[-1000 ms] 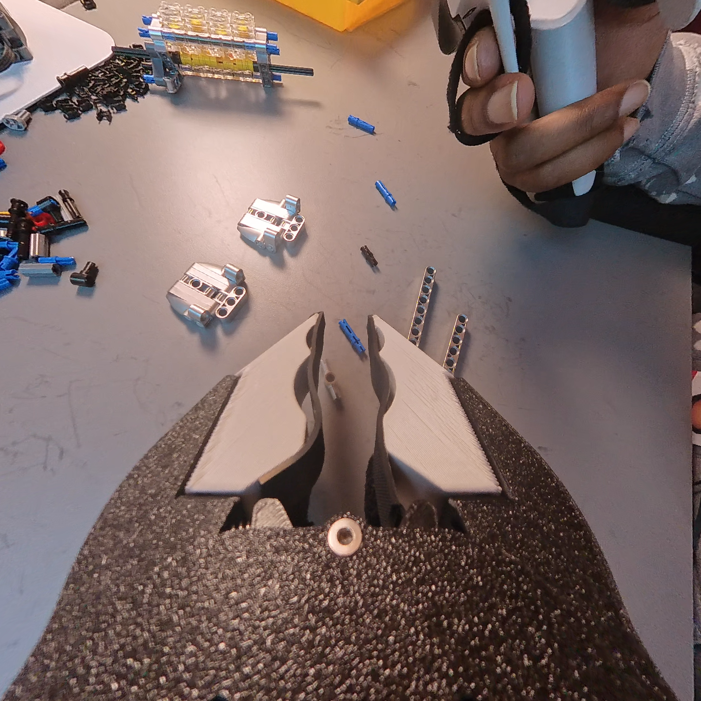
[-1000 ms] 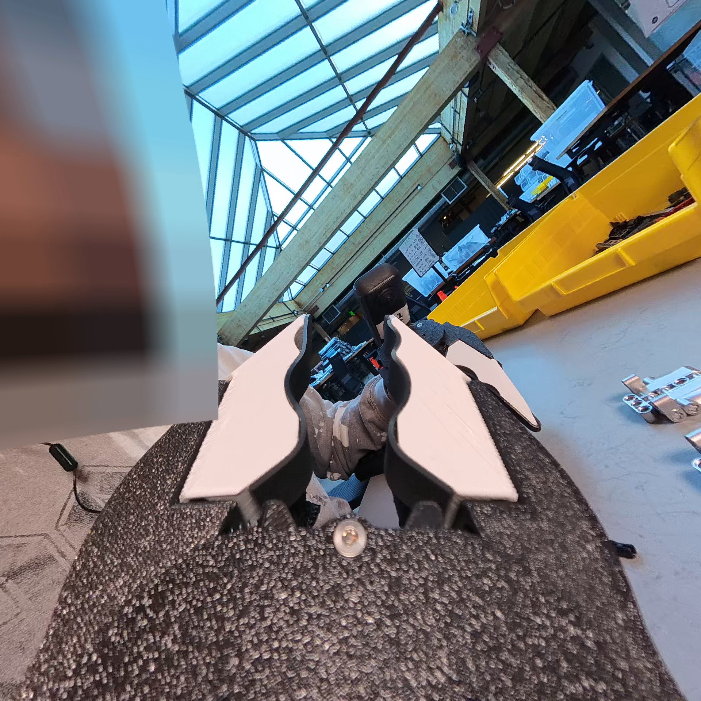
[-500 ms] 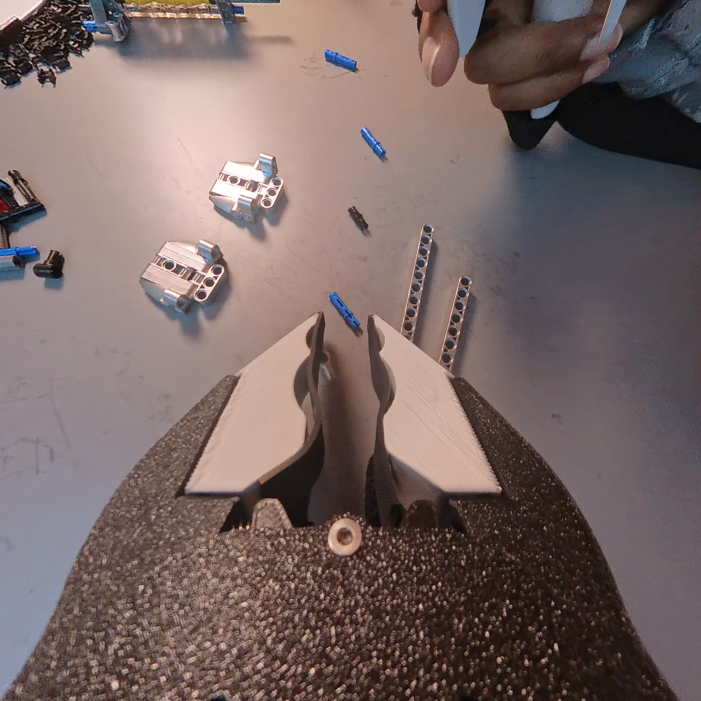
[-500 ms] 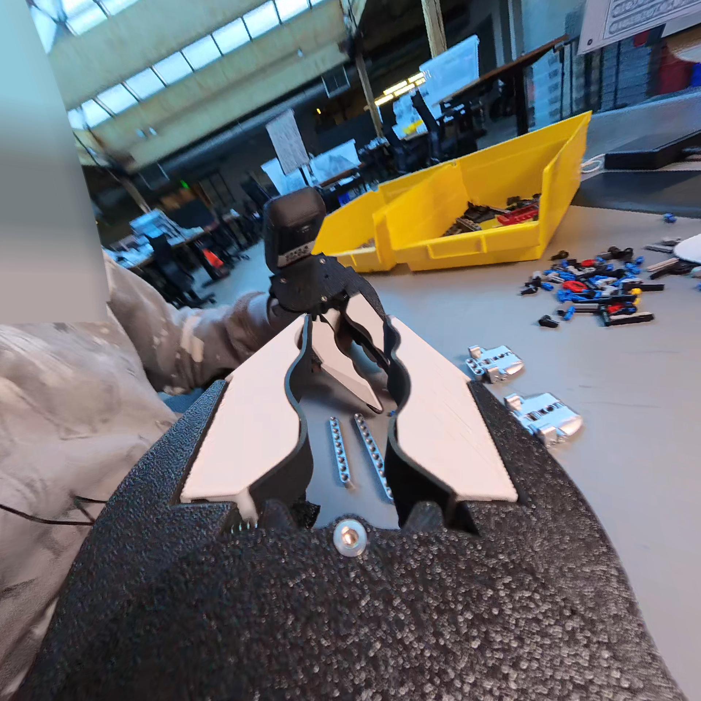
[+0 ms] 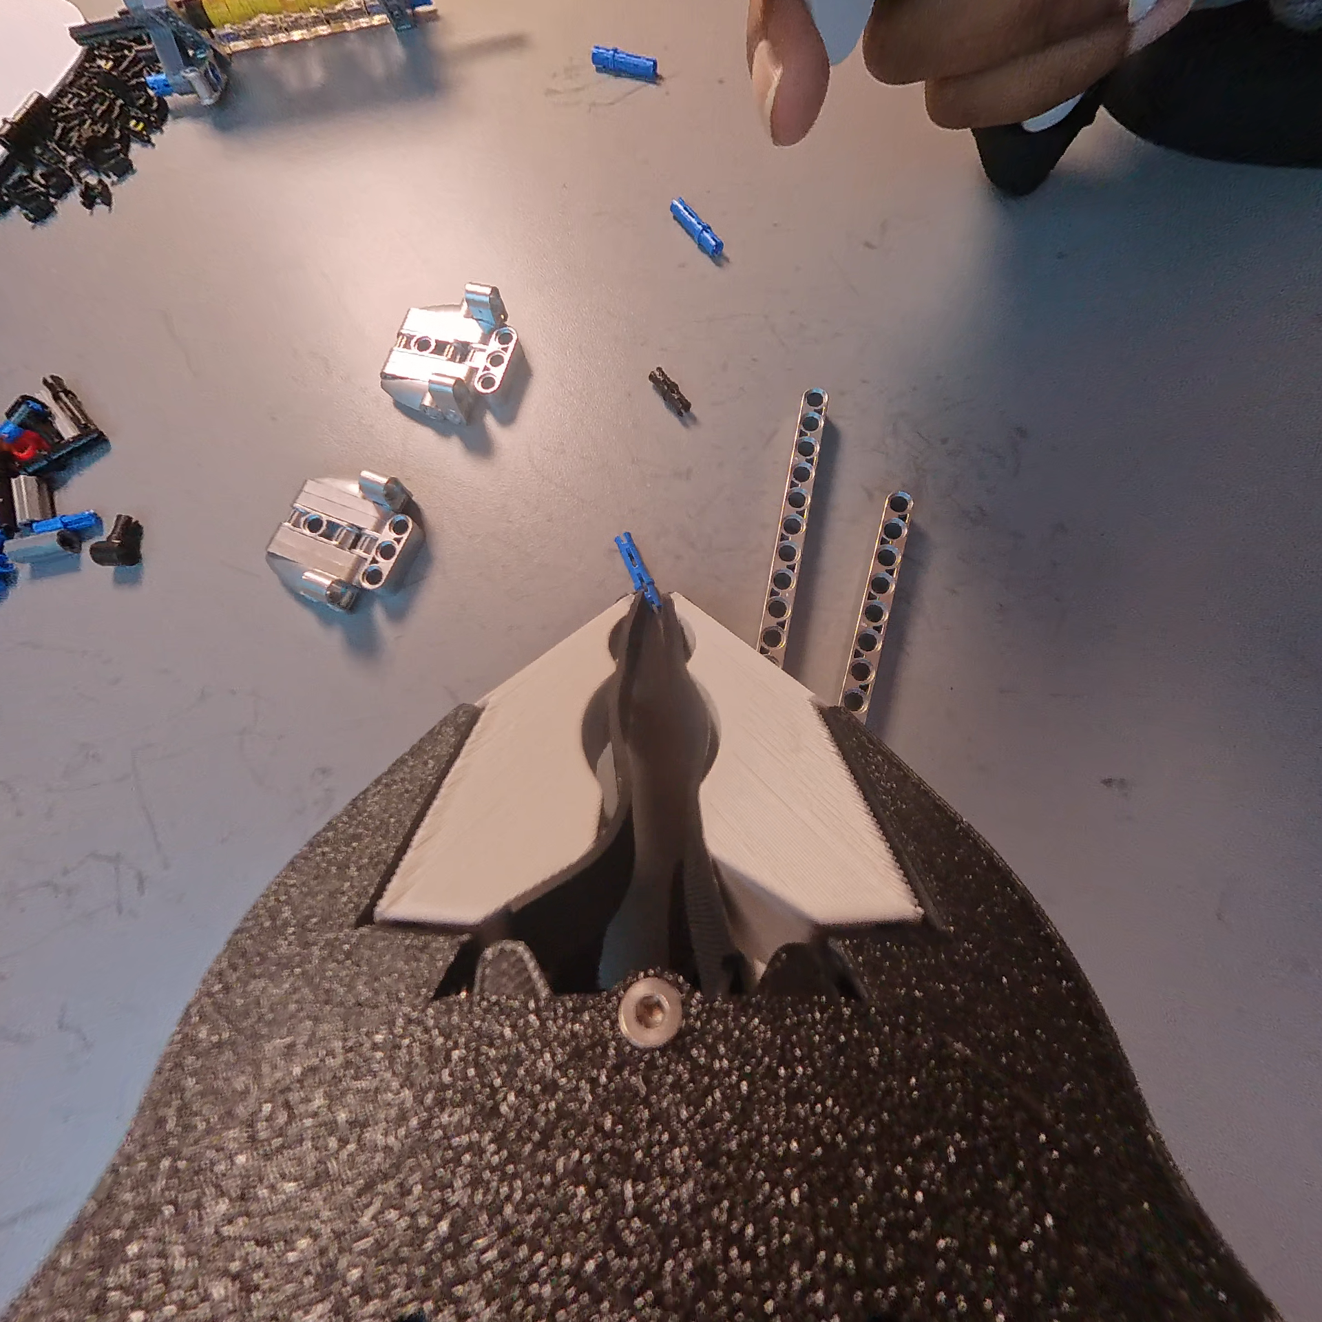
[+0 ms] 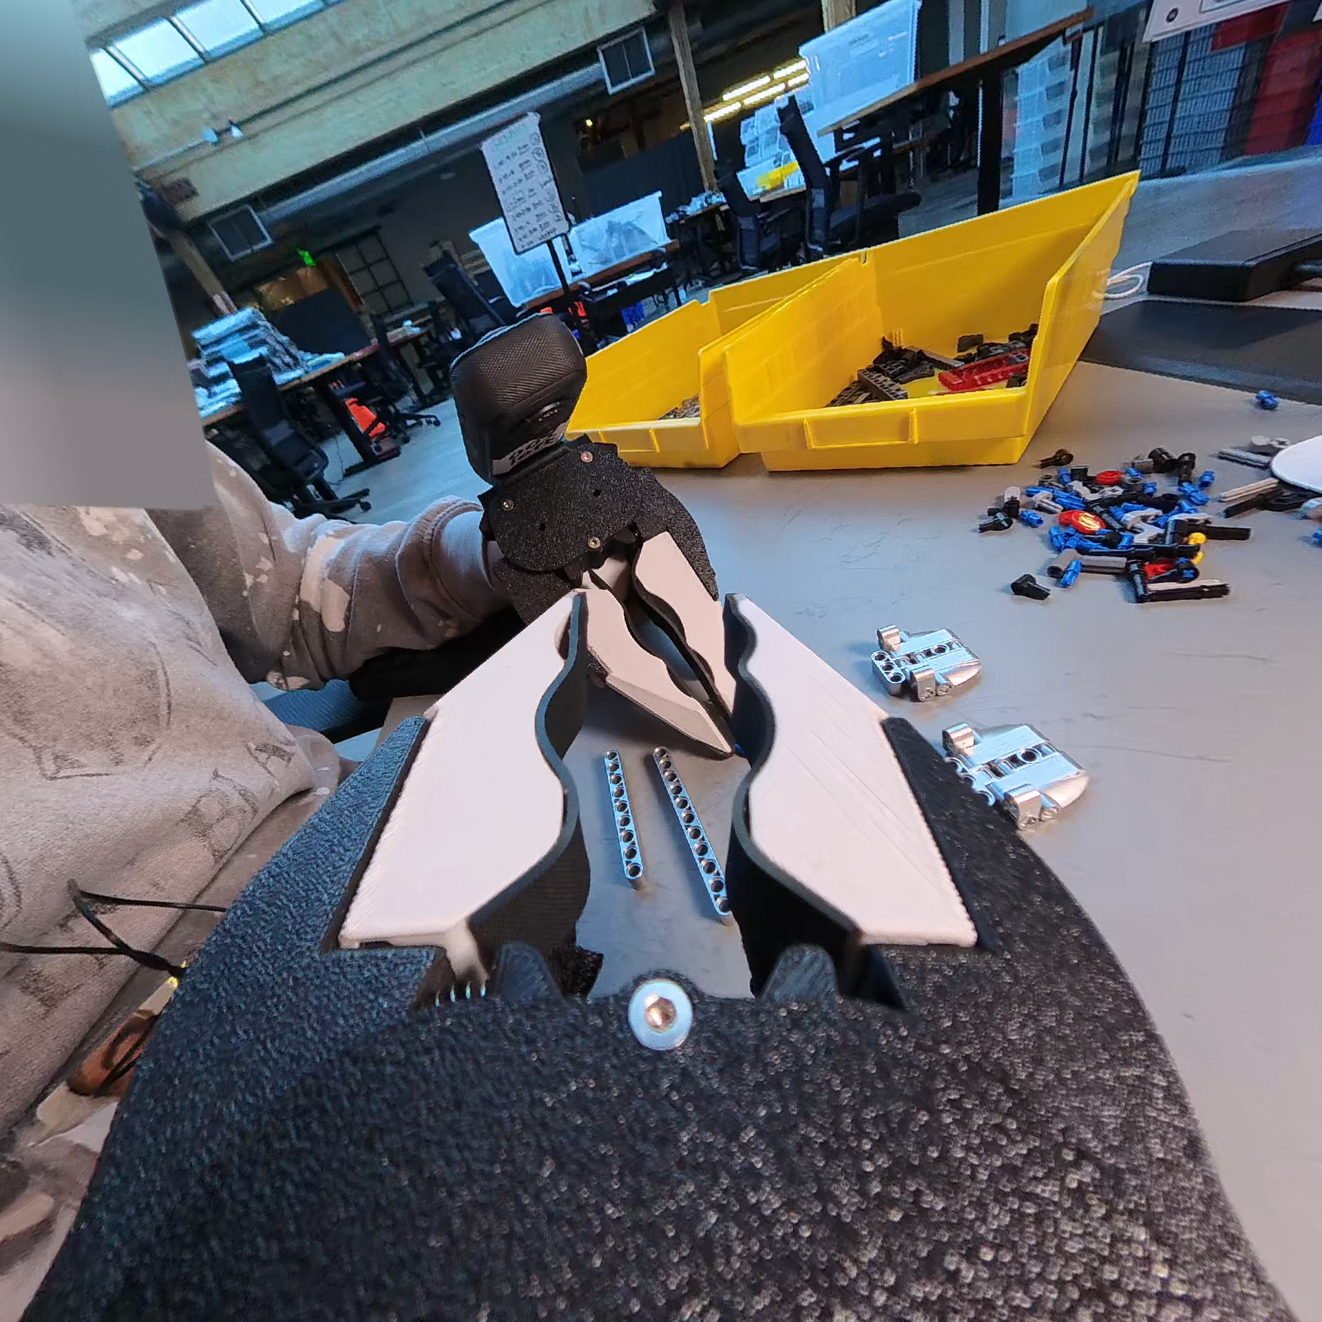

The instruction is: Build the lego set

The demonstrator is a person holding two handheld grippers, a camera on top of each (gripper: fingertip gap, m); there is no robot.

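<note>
My left gripper [image 5: 652, 597] pinches a tiny, light, rigid, slippery blue connector pin [image 5: 637, 565] by one end, mid-table [image 5: 1073, 644]; my right gripper [image 6: 654, 608] hangs open above two perforated beams [image 6: 658, 823].

Each gripper has a black, rough-grained body with a silver hex screw set at its centre. From it run two pale grey, ridged wedge fingers edged with wavy black pads. The left gripper [image 5: 649, 599] carries a black cube camera on top. The right gripper [image 6: 654, 608] matches it. The person wears a grey sweatshirt sleeve [image 6: 343, 572] mottled with pale splotches.
</note>
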